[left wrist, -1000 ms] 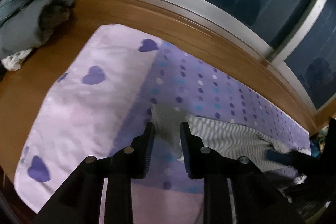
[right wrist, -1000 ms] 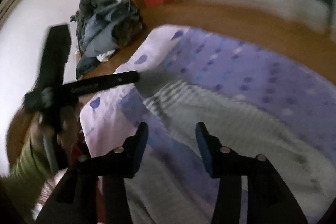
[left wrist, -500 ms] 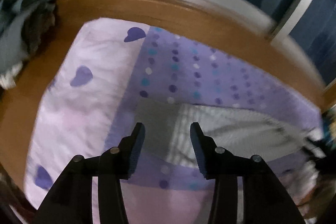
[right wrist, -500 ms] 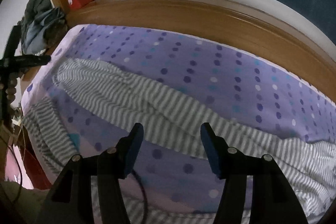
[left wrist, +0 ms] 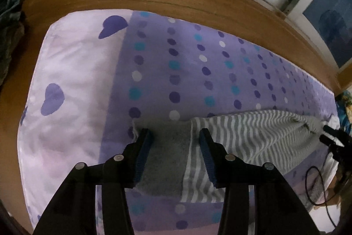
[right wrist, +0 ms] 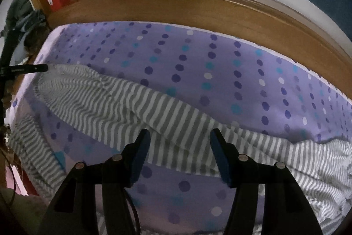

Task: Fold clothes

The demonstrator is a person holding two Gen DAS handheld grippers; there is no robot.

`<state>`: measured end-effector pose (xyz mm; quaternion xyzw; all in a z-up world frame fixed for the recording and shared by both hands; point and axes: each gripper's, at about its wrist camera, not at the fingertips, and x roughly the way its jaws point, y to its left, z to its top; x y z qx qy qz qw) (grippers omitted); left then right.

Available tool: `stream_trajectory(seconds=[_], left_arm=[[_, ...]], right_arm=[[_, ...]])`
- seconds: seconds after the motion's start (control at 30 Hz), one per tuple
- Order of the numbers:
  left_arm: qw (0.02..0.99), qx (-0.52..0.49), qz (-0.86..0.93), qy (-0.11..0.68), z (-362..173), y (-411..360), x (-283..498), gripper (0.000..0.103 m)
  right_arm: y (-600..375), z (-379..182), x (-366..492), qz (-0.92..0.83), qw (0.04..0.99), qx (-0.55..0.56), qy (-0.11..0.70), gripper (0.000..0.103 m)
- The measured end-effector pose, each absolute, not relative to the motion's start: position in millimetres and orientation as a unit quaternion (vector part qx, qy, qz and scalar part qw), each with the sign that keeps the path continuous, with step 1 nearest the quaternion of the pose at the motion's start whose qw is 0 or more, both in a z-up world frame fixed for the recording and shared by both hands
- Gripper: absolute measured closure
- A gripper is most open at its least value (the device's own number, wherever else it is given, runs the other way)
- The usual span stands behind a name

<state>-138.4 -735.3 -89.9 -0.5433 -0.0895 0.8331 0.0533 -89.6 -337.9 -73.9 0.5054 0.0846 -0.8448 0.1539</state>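
Two hand-held grippers are hanging over one striped garment that is lying across the dotted sheet of the bed. The left hand-held gripper is standing spread, its jaws straddling the plain grey cuff at the garment's end without pressing on it. The right hand-held gripper is also spread, hovering over the striped cloth further along, with nothing pinched between its pads.

The garment is lying stretched out but not flat: a ridge is running along its length and the far end toward the right is looking bunched, though the fisheye edge is making that hard to judge. A second striped part is trailing toward the bed's near edge.

To do this step well, each gripper should probably be coming down onto an edge rather than the middle of the cloth, catching only the garment and not the sheet beneath, since the two are lying tight together. Pulling gently apart before folding would likely be smoothing that ridge. The cable looping near the bed's edge is worth keeping clear of.
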Motion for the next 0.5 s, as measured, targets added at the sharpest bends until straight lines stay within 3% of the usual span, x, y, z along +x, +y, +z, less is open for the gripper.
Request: stream_trajectory(seconds=[0.23, 0.33, 0.4, 0.5], left_arm=[[0.057, -0.527, 0.843, -0.090, -91, -741, -132, 0.061], [0.059, -0.518, 0.848, -0.094, -91, -744, -129, 0.085], [0.066, -0.515, 0.847, -0.112, -89, -749, -129, 0.091], [0.076, -0.508, 0.850, -0.118, -84, -751, -127, 0.094]], right_arm=[[-376, -85, -92, -0.834, 0.161, 0.508, 0.142, 0.047], [-380, -90, -101, -0.832, 0.161, 0.510, 0.145, 0.057], [-379, -87, -105, -0.834, 0.160, 0.510, 0.138, 0.083], [-373, -79, -109, -0.840, 0.154, 0.508, 0.116, 0.093]])
